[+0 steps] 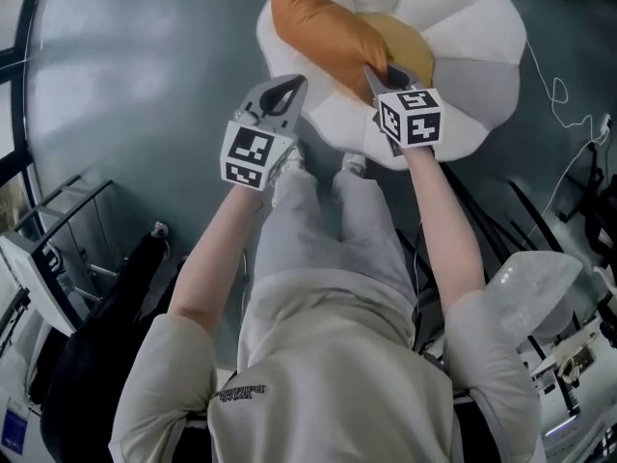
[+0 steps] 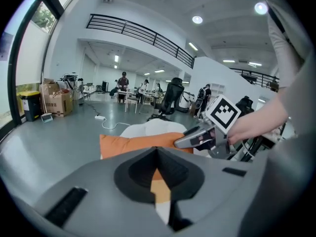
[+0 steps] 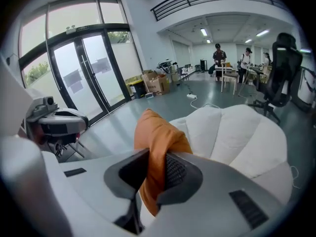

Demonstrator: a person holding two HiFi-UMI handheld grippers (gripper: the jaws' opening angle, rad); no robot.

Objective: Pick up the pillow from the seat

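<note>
An orange pillow [image 1: 323, 27] lies on a white petal-shaped seat [image 1: 472, 37]. My right gripper [image 1: 379, 73] is shut on the pillow's near edge. In the right gripper view a fold of the pillow [image 3: 158, 137] is pinched between the jaws, in front of the seat [image 3: 232, 132]. My left gripper [image 1: 285, 93] hangs to the left of the seat's front edge, apart from the pillow, with its jaws together and nothing in them. From the left gripper view, the pillow [image 2: 128, 144] sits beyond the jaw tips, and the right gripper [image 2: 178, 143] reaches onto it from the right.
A black bag [image 1: 96, 326] and a metal rack [image 1: 58, 220] stand at the lower left. A white cable [image 1: 559, 95] trails on the grey floor right of the seat. A clear plastic item [image 1: 530, 278] sits at the lower right. The person's shoes [image 1: 289, 157] stand at the seat's front.
</note>
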